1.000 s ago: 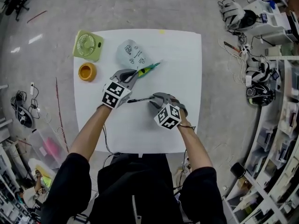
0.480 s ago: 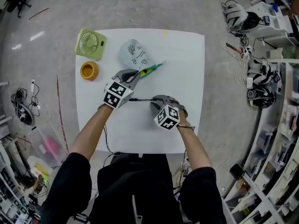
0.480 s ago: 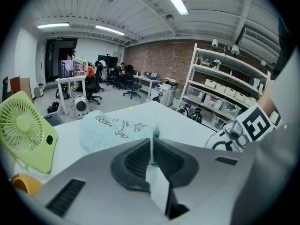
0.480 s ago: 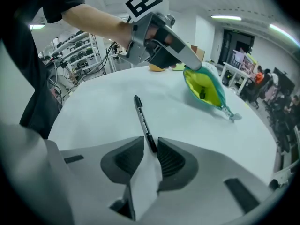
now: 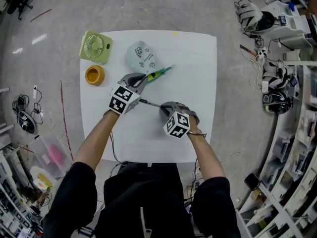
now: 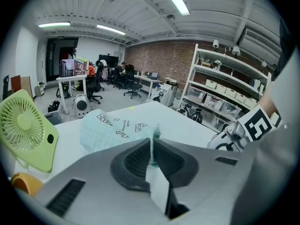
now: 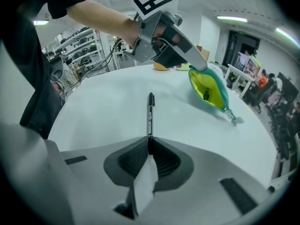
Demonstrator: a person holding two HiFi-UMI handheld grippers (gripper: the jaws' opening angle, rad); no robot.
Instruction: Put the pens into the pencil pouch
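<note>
The left gripper is clenched on the rim of the pale teal printed fabric pencil pouch, with its yellow-green lined mouth open toward two o'clock on the white square table. The right gripper, whose jaws have just been closing, grasps the tail of the slim black pen. The pen points to ten o'clock, its tip near the left gripper. A green desk fan and an orange round tub sit near the table's ten o'clock corner.
</note>
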